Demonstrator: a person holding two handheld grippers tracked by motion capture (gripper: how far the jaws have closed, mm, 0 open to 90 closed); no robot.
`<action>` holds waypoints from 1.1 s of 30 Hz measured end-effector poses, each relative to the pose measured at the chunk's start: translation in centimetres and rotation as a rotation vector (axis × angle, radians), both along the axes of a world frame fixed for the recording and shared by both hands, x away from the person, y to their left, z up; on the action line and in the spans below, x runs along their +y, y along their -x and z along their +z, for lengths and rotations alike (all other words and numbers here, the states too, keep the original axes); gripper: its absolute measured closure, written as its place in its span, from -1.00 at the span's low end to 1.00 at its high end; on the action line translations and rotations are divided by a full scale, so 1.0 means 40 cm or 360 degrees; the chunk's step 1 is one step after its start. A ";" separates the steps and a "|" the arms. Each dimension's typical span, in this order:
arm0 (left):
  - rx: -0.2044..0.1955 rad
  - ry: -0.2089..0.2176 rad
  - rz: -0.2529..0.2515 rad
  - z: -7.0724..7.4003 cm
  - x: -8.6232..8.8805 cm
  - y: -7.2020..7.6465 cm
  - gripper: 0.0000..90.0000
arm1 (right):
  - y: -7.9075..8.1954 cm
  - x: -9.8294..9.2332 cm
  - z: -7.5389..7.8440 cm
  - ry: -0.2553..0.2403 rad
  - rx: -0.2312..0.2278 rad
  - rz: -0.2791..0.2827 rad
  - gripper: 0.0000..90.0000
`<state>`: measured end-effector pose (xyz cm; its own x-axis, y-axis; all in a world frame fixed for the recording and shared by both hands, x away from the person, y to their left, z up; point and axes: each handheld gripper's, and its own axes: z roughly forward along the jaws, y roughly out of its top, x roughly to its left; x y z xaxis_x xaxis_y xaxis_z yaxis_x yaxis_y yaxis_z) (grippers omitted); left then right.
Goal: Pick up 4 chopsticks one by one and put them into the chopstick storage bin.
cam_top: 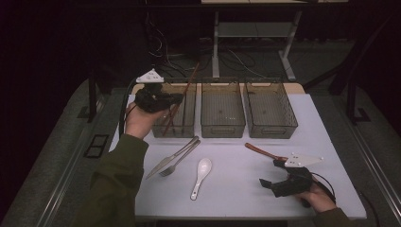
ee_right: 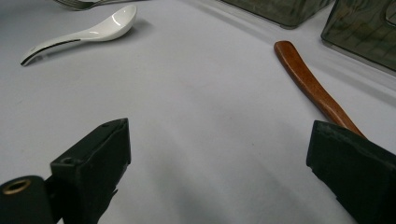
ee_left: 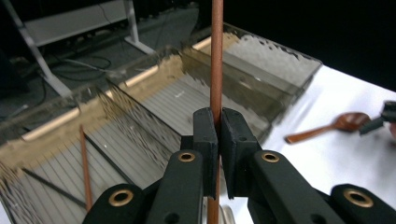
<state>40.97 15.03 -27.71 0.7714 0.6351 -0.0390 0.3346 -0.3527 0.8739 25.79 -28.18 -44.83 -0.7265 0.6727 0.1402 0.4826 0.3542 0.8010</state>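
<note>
Above the leftmost bin, the left gripper is held with its jaws clamped on a brown chopstick, which slants from the bin floor up past the far rim. A second chopstick is seen lying inside that bin. On the white table, a knife, a fork and a white spoon are laid out. At the right, the right gripper is rested with jaws apart, beside a wooden spoon.

We see our right gripper with jaws wide apart over the white table; wooden spoon beside the right jaw, white spoon well off.
</note>
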 end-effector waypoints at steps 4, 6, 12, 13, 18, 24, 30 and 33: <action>-0.0047 -0.0003 0.0033 0.010 -0.006 -0.039 0.87 | 0.000 0.000 0.000 -0.0001 0.0003 -0.0003 -0.86; -0.0062 -0.0004 0.0056 0.010 -0.008 -0.059 0.87 | 0.000 0.000 0.000 -0.0002 0.0003 0.0000 -0.86; -0.0057 -0.0037 0.0140 -0.025 0.000 -0.121 0.87 | 0.000 0.000 0.000 -0.0001 0.0003 0.0001 -0.86; -0.0045 -0.0043 0.0154 -0.034 0.003 -0.131 0.87 | 0.000 -0.001 0.000 0.0000 0.0002 0.0001 -0.86; 0.0040 -0.0054 0.0205 -0.078 0.024 -0.168 0.87 | 0.000 -0.002 0.000 -0.0001 -0.0002 0.0004 -0.86; 0.0099 -0.0068 0.0249 -0.112 0.047 -0.185 0.87 | 0.000 0.000 -0.001 -0.0001 0.0002 0.0007 -0.86; 0.0201 -0.0080 0.0288 -0.166 0.069 -0.194 0.87 | -0.001 0.000 -0.001 0.0000 0.0003 0.0006 -0.86; 0.0243 -0.0100 0.0304 -0.195 0.077 -0.199 0.87 | -0.001 0.000 -0.002 0.0002 0.0004 0.0006 -0.86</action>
<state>48.92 18.12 -35.50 0.6252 0.7738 -0.1018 0.5269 -0.3222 0.7865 25.83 -28.18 -44.90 -0.7286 0.6703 0.1412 0.4833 0.3570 0.7994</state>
